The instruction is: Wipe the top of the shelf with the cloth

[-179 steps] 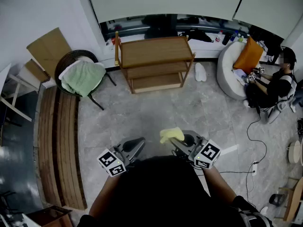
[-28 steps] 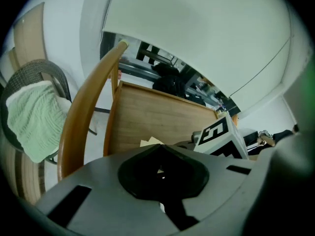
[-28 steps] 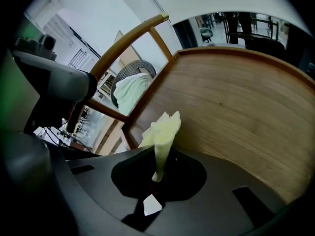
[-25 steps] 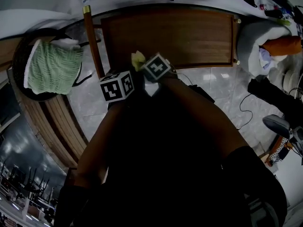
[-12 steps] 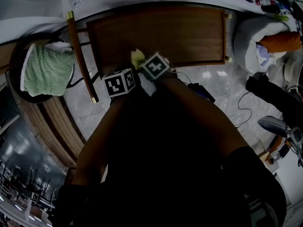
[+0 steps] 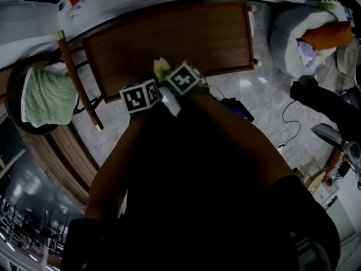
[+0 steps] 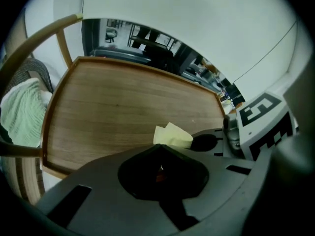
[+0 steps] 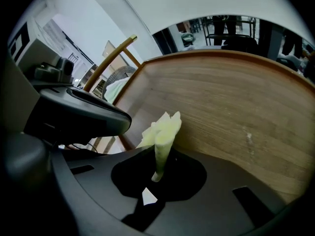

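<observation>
Between the jaws of the right hand-held gripper [image 8: 156, 173] a yellow cloth [image 8: 162, 129] is pinched tight, its crumpled end sticking up past the fingertips. The cloth hangs over the near edge of the wooden shelf top [image 8: 236, 102], toward that gripper's left corner; whether it touches the wood cannot be told. Ahead of the gripper the shelf top runs out to a raised rim.

Just to the left sits the left hand-held gripper [image 7: 160, 156], jaws closed together with nothing between them. Its grey body fills the left side of the right gripper view, close beside the cloth.

Further left of both grippers, a slanting wooden post [image 6: 76, 78] with a brass tip rises at the shelf's corner. Beyond it a green towel [image 6: 48, 97] lies on a dark round chair [image 6: 17, 78].

Well to the right of the grippers, past the shelf's far end, a white beanbag [image 6: 287, 30] carries an orange cushion [image 6: 324, 35]. A thin cable [image 6: 287, 123] trails over the grey tiled floor [image 6: 256, 95] nearer the person.
</observation>
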Motion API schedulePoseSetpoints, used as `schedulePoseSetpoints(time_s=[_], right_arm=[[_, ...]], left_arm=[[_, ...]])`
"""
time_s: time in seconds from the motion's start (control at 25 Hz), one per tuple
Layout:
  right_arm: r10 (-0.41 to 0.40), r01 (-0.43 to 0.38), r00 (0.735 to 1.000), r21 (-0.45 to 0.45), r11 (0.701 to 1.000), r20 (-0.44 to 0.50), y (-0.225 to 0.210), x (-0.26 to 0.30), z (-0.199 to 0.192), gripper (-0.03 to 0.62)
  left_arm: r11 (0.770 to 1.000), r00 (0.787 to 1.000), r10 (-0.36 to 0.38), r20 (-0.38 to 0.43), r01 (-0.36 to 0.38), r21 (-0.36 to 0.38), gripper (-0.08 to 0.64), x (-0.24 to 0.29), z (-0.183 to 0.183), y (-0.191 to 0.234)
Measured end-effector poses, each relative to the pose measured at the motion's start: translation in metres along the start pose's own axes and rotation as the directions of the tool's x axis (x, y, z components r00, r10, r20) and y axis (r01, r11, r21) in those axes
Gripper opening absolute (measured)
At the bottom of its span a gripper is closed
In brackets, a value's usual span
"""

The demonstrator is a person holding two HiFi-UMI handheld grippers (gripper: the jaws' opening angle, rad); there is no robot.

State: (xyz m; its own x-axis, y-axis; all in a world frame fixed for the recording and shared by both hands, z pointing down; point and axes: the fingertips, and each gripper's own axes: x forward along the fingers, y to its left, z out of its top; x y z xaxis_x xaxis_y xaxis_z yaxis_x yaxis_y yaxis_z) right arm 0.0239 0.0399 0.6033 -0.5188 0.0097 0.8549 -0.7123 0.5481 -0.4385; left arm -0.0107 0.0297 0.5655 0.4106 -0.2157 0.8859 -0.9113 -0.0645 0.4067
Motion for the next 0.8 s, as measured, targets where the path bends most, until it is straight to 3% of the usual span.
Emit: schedulePoseSetpoints(time_s=[0.4, 0.8], right_arm=[[-0.084, 0.083, 0.996, 0.031, 0.996, 0.031, -0.061, -0.044, -0.031, 0.044], [-0.168, 0.16, 0.984, 0.11, 0.981, 0.062, -0.12, -0.09, -0.065, 0.046]], left_arm=[[0.999, 0.999, -0.035, 0.001, 0.035, 0.012, 0.011, 0.03, 0.002, -0.059], [0.984, 0.994, -0.106, -0.037, 0.11, 0.137, 0.011, 0.062, 0.006, -0.132]])
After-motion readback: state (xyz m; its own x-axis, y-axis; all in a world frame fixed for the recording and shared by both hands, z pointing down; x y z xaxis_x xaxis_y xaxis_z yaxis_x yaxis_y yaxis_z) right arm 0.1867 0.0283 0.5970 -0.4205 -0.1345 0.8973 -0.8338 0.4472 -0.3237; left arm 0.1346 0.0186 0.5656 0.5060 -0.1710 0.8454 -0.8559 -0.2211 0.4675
